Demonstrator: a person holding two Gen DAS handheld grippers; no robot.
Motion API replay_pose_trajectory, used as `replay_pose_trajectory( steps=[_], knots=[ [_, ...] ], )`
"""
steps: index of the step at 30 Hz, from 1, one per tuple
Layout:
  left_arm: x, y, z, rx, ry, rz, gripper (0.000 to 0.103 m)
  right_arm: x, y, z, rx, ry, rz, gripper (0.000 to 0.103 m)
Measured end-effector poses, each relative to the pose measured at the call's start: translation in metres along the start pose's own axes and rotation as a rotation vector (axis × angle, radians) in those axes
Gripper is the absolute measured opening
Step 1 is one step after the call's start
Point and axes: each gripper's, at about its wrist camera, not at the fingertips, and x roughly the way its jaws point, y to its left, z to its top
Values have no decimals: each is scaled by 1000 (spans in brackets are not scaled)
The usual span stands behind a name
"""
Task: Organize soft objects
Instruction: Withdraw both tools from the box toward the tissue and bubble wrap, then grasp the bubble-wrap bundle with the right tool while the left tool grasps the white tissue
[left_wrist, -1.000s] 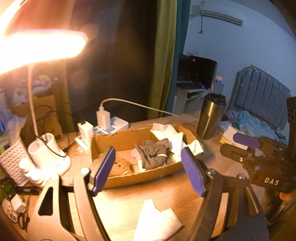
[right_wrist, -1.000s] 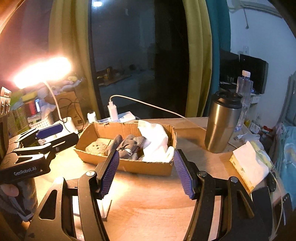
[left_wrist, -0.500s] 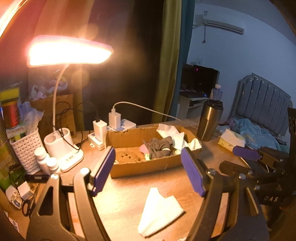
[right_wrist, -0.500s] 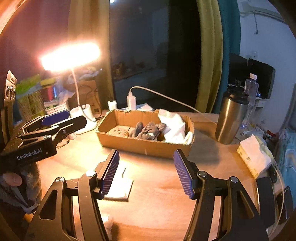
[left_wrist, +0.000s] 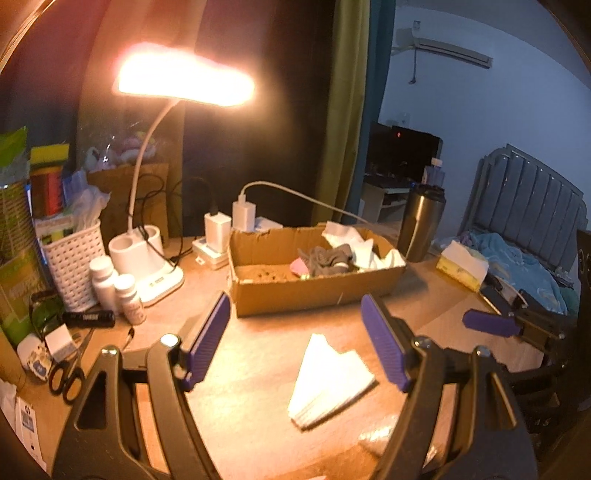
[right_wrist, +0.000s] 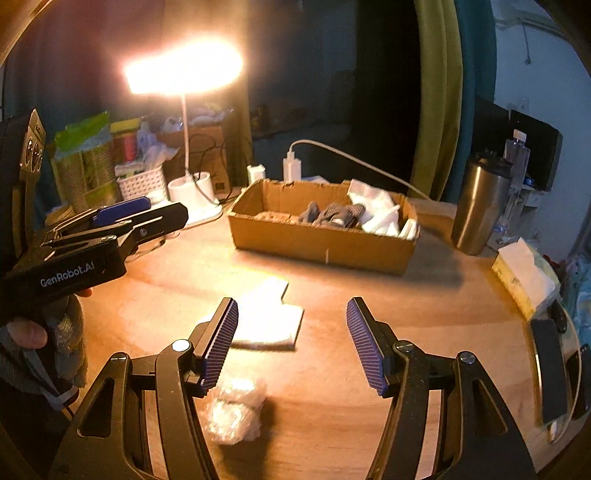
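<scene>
A cardboard box (left_wrist: 314, 291) stands mid-table and holds grey gloves (left_wrist: 328, 258), white cloths (left_wrist: 354, 243) and a pink bit. A folded white cloth (left_wrist: 328, 380) lies on the wood in front of the box. My left gripper (left_wrist: 295, 339) hovers open just above and behind that cloth, with nothing between its purple pads. In the right wrist view my right gripper (right_wrist: 293, 341) is open too, with the same folded cloth (right_wrist: 269, 317) just ahead of its left finger. A crumpled white wad (right_wrist: 236, 410) lies under that finger.
A lit desk lamp (left_wrist: 147, 266), a white basket (left_wrist: 72, 258), small bottles (left_wrist: 110, 280), scissors (left_wrist: 66, 376) and chargers (left_wrist: 218, 232) crowd the left and back. On the right are a steel tumbler (left_wrist: 421, 229), a tissue pack (left_wrist: 461, 266) and a phone (right_wrist: 550, 369).
Both grippers have drawn back from the box, which now sits farther off. The folded cloth and the crumpled wad have come into view. Neither gripper's jaws have changed.
</scene>
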Motion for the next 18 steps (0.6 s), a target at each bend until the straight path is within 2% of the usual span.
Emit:
replay_pose_trajectory(
  steps=[18],
  knots=[
    [-7,7,-46,-2,96,30,75,19,24,-45,-8,109,73,64]
  ],
)
